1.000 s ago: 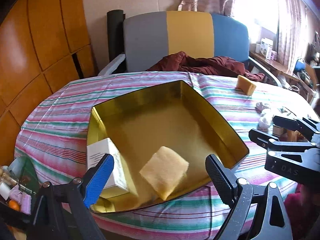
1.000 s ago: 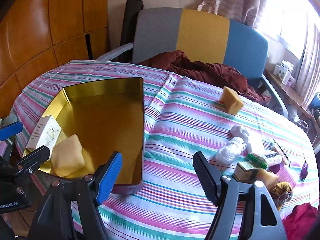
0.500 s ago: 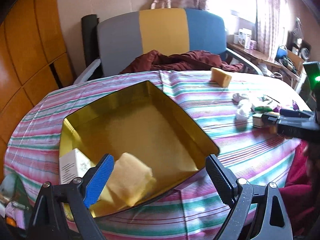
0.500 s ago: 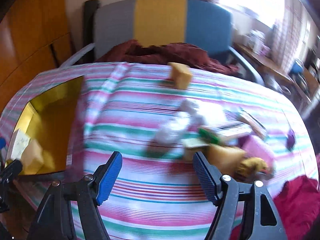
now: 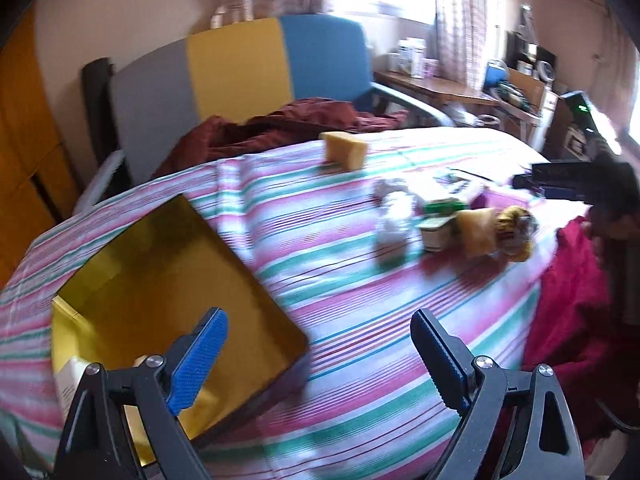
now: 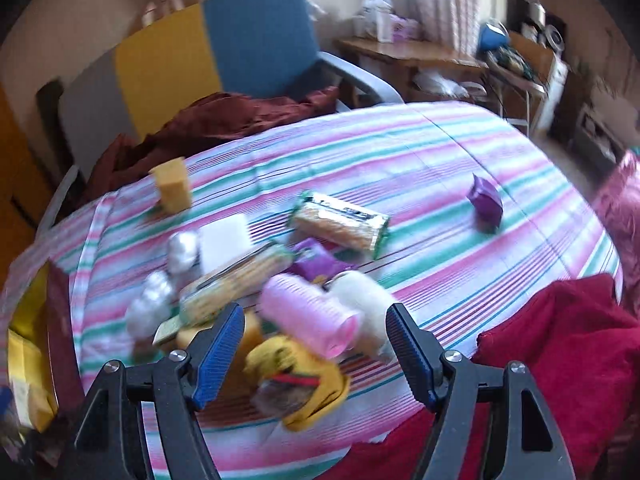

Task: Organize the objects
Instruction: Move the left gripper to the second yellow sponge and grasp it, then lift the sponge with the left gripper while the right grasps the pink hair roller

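A gold tin box sits on the striped tablecloth at the left, with a white carton in its near corner. My left gripper is open and empty, over the cloth just right of the tin. My right gripper is open and empty, hovering over a pile of small things: a pink roller, a white fluffy ball, a yellow plush toy and wrapped biscuit packs. A yellow sponge stands apart at the back. A purple packet lies to the right.
A grey, yellow and blue chair with a dark red cloth stands behind the table. A red cloth lies at the table's near right edge. A wooden desk with clutter stands by the window. The right gripper shows in the left wrist view.
Both grippers swung to the right. The left one left the tin, where the sponge and carton lie. The right one moved from the tin's side over the pile of small things.
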A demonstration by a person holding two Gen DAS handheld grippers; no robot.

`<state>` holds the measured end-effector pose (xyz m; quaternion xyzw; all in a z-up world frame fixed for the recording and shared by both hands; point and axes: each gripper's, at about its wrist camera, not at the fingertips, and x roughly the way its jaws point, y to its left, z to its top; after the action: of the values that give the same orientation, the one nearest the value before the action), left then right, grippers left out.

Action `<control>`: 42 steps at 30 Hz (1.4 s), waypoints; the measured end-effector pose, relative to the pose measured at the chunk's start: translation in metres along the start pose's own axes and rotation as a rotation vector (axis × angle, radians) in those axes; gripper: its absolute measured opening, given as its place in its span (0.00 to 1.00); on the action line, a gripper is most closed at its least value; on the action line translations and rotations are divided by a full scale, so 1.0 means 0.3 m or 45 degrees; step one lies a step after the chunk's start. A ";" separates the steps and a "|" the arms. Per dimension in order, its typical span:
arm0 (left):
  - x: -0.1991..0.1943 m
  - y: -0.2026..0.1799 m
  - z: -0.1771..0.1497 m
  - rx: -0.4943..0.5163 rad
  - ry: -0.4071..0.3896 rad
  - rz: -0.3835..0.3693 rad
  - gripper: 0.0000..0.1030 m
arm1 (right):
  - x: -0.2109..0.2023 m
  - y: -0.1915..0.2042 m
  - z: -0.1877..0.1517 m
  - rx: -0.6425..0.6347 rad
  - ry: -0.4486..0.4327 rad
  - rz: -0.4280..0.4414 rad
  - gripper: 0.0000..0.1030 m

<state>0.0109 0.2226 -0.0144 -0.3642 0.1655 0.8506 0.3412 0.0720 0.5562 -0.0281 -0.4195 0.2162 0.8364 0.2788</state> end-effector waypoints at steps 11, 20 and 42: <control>0.200 -0.219 0.098 0.039 0.122 -0.319 0.73 | 0.067 -0.112 0.010 0.270 -0.007 0.160 0.72; 0.382 -0.379 0.150 0.074 0.222 -0.442 0.64 | 0.062 -0.131 0.021 0.319 -0.037 0.224 0.72; 0.426 -0.367 0.137 0.014 0.281 -0.587 0.30 | 0.142 0.029 0.005 -0.031 0.080 0.173 0.59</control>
<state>0.0032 0.3815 -0.0836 -0.4812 0.1188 0.7044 0.5081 0.0445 0.5626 -0.0611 -0.4332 0.2426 0.8425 0.2092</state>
